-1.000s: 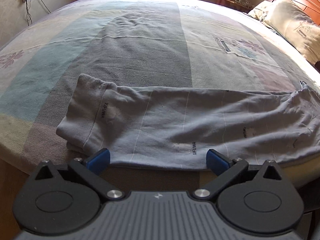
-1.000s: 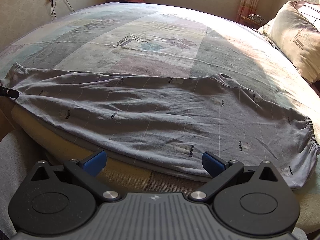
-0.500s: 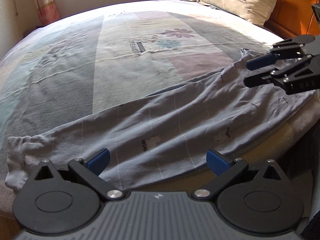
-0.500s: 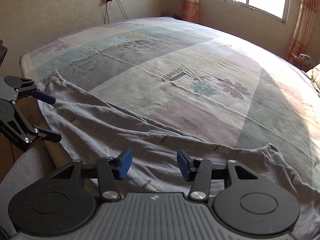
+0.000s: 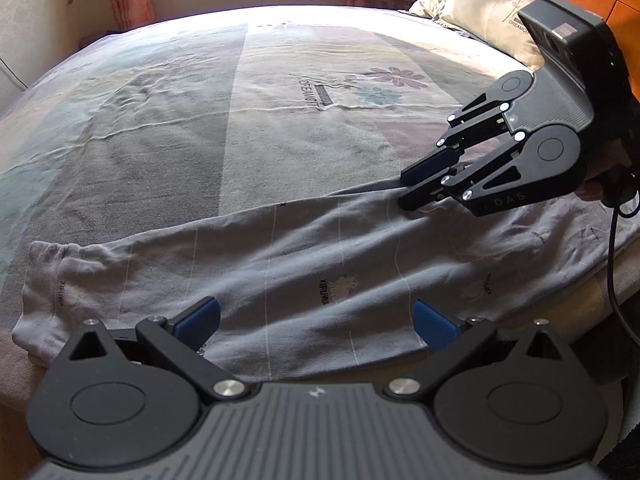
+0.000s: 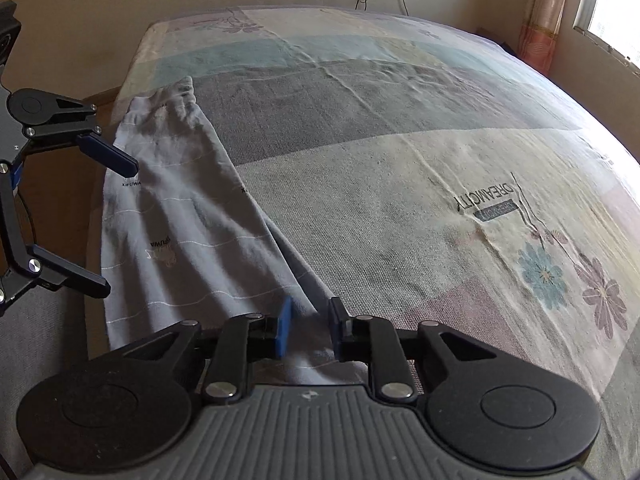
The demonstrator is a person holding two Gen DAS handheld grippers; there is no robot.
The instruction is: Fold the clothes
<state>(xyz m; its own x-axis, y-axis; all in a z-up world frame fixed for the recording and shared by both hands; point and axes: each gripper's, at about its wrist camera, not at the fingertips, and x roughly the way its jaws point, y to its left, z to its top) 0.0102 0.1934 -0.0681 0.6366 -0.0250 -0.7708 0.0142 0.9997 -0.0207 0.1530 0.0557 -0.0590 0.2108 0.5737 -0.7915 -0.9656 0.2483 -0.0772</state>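
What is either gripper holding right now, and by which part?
The left gripper holds nothing, open over the grey trousers. The right gripper is closing on their far edge near the waist; a firm grip cannot be told.

Both grippers are matte black with blue pads on the fingers, silver screws at the linkage joints, two round discs and a ribbed grey housing. The right gripper (image 5: 420, 188) bears white "DAS" lettering, a boxy grey camera block (image 5: 568, 36) and a black cable (image 5: 612, 264).
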